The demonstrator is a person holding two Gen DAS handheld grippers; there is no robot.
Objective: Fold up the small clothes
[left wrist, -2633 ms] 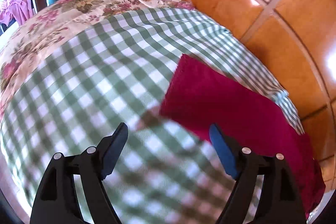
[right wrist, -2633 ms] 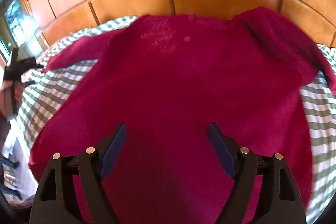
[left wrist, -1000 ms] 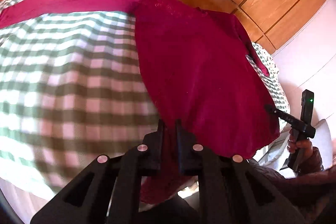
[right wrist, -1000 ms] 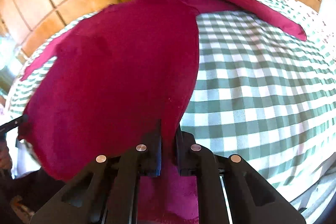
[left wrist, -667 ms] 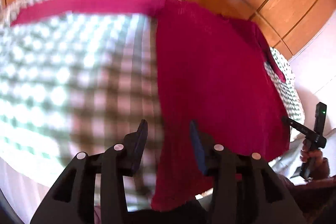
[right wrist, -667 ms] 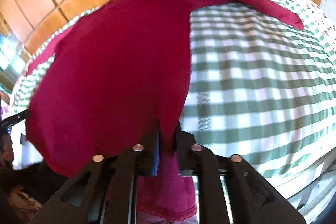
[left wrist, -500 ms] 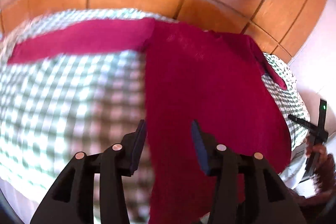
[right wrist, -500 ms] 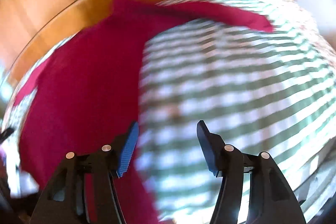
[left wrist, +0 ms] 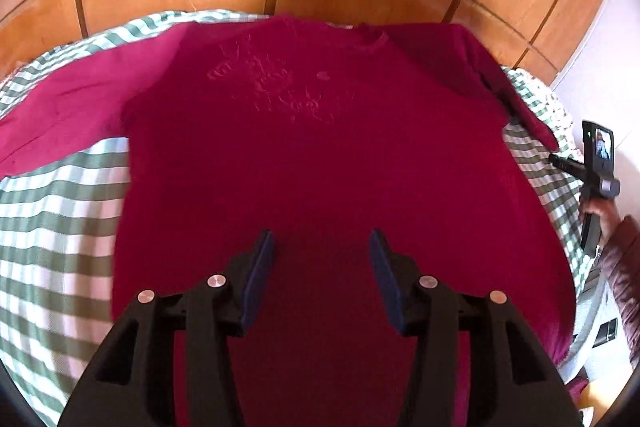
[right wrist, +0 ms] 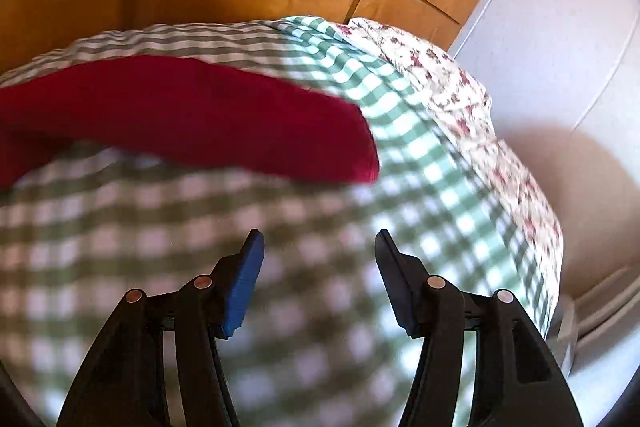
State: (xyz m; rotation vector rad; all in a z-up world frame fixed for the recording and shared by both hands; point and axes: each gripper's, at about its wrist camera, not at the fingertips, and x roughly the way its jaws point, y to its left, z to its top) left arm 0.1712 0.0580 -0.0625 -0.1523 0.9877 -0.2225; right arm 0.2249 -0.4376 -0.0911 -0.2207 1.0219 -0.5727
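Here, crimson sweater spread flat, sleeves out, on checked sheet

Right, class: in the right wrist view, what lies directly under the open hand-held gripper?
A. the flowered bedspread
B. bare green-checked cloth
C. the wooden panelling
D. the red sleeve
B: the right hand-held gripper has only the green-checked cloth between its fingers, while the red sleeve lies further off, beyond the fingertips.

Both wrist views steeply downward, close over one shared bedspread.
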